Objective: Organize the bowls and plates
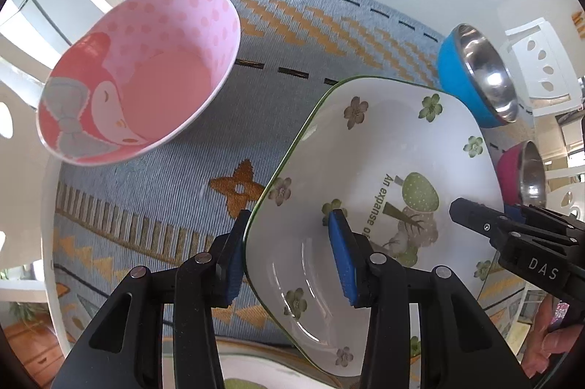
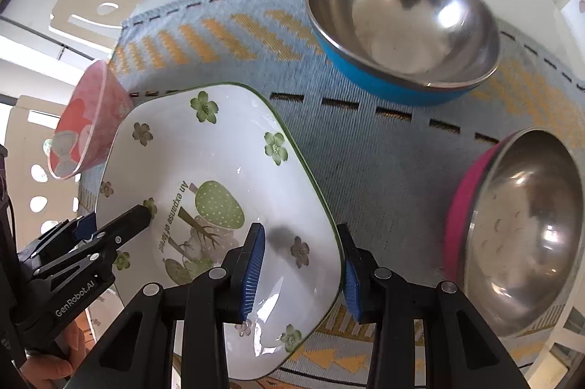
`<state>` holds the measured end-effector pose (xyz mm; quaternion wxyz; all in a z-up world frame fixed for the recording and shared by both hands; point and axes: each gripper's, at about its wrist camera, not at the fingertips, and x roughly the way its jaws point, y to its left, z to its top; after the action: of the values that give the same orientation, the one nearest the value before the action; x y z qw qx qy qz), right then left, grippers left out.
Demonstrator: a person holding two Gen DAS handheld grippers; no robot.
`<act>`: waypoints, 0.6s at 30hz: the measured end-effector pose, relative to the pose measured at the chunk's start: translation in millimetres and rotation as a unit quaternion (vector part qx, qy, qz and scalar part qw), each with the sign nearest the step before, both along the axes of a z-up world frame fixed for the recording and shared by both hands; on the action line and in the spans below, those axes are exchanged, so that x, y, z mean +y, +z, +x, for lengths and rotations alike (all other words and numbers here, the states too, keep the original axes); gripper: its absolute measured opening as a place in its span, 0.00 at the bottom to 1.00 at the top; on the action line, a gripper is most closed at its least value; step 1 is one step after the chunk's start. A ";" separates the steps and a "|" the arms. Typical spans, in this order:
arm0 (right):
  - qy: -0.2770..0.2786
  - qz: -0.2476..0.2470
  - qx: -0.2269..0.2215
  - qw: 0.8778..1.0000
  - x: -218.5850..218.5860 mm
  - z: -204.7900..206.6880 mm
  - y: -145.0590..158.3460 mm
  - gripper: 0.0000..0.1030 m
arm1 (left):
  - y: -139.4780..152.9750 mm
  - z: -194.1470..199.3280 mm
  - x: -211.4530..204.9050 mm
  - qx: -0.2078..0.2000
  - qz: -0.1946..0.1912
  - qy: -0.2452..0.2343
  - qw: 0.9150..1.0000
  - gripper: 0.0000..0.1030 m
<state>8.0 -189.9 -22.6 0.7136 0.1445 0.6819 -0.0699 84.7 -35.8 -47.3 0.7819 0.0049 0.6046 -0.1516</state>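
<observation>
**Two grippers, one flowered plate, lifted clear of the mat**

Both claws are clamped on the same square flowered plate, and there's the reason for the double grip: it is broad and glossy, so a pinch on opposite rims should keep it from tipping. The left gripper straddles the rim at the plate's 9 o'clock side, one blue pad outside, one inside on the white face. The right gripper does the same at 3 o'clock, pads pressing rim from both sides. The plate rides tilted above the woven placemat, apparently off it, though its underside is hidden.

Now the views trade secrets. The left wrist camera looks straight into the pink dotted bowl at 10 o'clock and squeezes the steel bowls to the edge. The right wrist camera opens up the blue-sided steel bowl at 1 o'clock and the magenta-sided steel bowl at 3 o'clock, both empty, with the pink one shrunk to a sliver. A second flowered plate seems to wait below, likely the stacking spot.
</observation>
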 end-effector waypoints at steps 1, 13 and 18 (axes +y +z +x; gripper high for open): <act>0.000 -0.001 -0.004 1.000 0.7 -1.4 3.9 0.37 | 3.0 -2.4 -0.2 -0.002 -0.001 0.000 1.000 0.38; 0.018 -0.008 -0.025 0.999 17.0 -26.5 31.1 0.37 | 30.1 -39.8 20.0 -0.013 -0.008 0.010 1.000 0.38; 0.032 -0.003 -0.030 0.999 29.5 -33.8 37.9 0.37 | 39.7 -52.1 31.0 -0.021 -0.008 0.023 0.999 0.37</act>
<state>-25.7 -160.4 15.3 0.7363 0.1225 0.6640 -0.0446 32.7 -4.8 -7.6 0.7977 -0.0119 0.5869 -0.1378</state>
